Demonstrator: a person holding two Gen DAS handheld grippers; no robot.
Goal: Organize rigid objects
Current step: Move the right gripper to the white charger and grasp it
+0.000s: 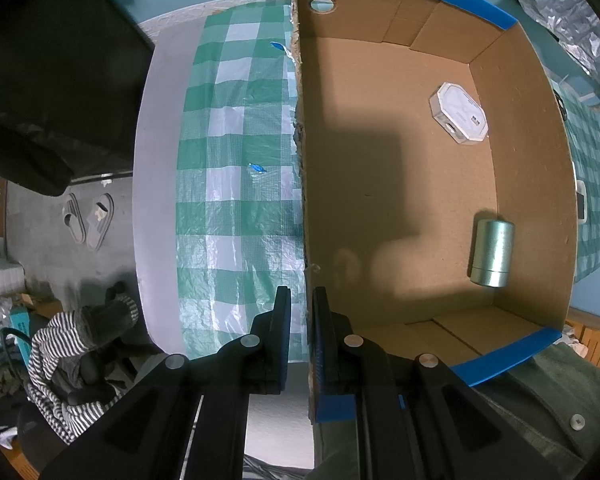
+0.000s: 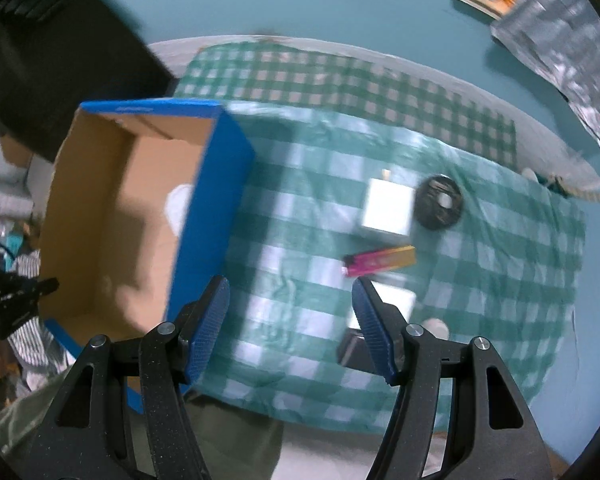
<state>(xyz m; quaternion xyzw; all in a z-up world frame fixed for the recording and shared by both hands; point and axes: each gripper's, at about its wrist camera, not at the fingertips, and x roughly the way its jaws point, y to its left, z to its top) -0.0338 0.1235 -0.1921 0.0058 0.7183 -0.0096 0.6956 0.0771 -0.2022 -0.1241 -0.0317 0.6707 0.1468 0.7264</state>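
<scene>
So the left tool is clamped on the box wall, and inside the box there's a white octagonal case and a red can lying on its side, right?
Not quite: the can is pale silvery green, not red, as the left wrist view shows. The rest holds: the left tool is clamped on the box wall, and the white octagonal case lies inside the box with the can on its side.

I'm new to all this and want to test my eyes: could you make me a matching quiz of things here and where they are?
Things:
1. silver cylinder
2. pink lighter
3. left gripper
4. black ring

Places:
A. clamped on the box wall
B. lying inside the box
C. beside the white block
D. on the checked cloth, just beyond the right gripper

Pairs: 1-B, 2-D, 3-A, 4-C
</scene>
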